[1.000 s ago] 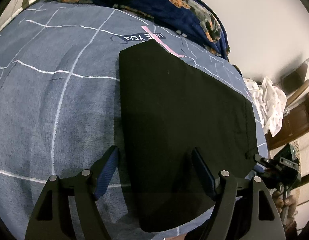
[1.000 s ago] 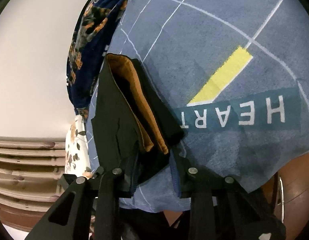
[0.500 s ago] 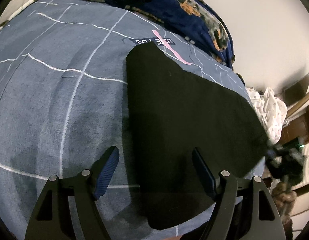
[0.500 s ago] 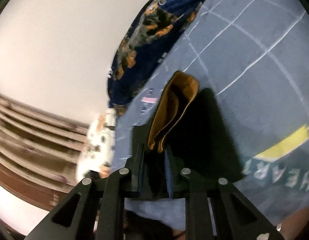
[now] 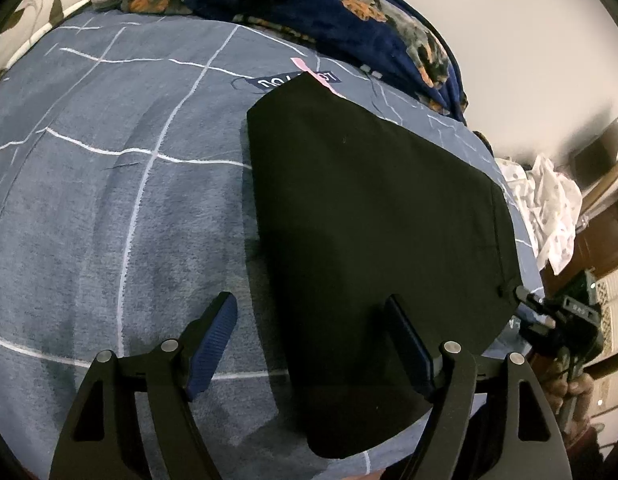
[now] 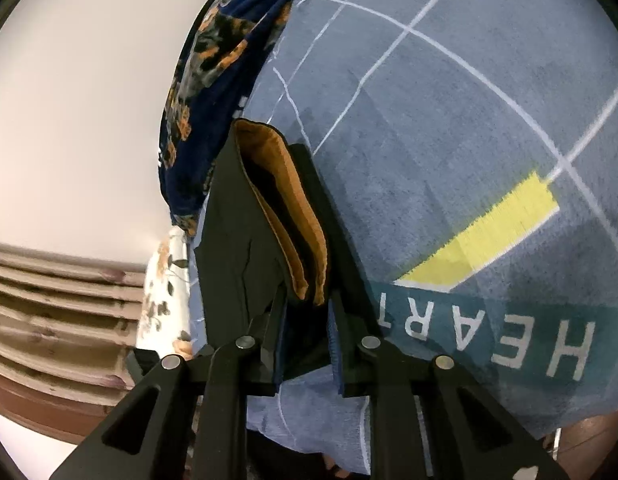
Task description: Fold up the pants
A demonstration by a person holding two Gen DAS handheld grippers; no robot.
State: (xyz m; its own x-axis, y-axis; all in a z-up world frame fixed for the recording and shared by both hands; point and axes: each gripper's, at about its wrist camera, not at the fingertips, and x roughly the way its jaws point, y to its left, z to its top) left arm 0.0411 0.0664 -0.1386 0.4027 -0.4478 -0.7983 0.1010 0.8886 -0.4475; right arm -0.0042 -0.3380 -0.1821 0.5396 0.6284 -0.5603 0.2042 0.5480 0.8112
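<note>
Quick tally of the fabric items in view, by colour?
Black: 1, the folded pants
Grey-blue: 1, the grid-print bedsheet
Navy floral: 1, the blanket
White, patterned: 2, the pillow and the crumpled cloth
Total: 5

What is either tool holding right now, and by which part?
The right tool pinches the black pants at their near edge, by the orange-lined opening. The left tool holds nothing.
</note>
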